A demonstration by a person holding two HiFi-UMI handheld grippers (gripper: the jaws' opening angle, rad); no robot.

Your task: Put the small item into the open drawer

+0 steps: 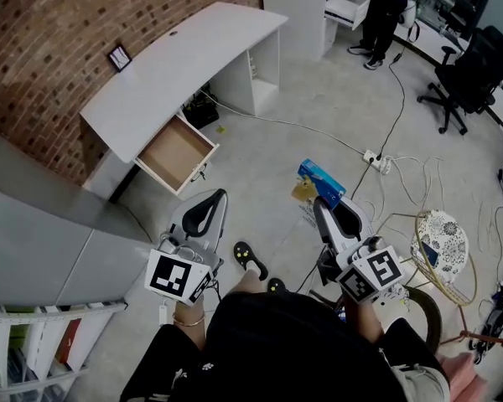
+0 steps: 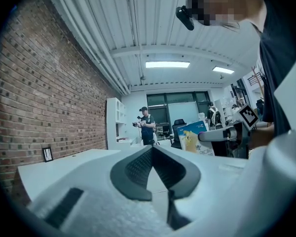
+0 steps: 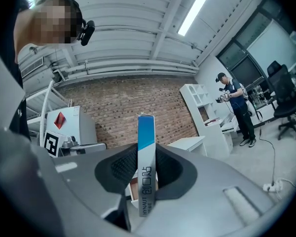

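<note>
In the head view the white desk (image 1: 184, 57) stands along the brick wall, and its wooden drawer (image 1: 176, 153) is pulled open with nothing in it. My right gripper (image 1: 327, 199) is shut on a thin blue and white box (image 1: 321, 178), held level over the floor to the right of the drawer. In the right gripper view that box (image 3: 146, 147) stands on edge between the dark pads of the right gripper (image 3: 147, 157). My left gripper (image 1: 212, 196) hovers just below the drawer. In its own view the left gripper (image 2: 152, 152) has its fingertips together and holds nothing.
A power strip (image 1: 375, 162) with cables lies on the floor to the right. A patterned round seat (image 1: 440, 241) stands near my right side, and a black office chair (image 1: 469, 69) is farther back. A person (image 1: 386, 7) stands at the far desks. A grey cabinet (image 1: 33, 224) is on my left.
</note>
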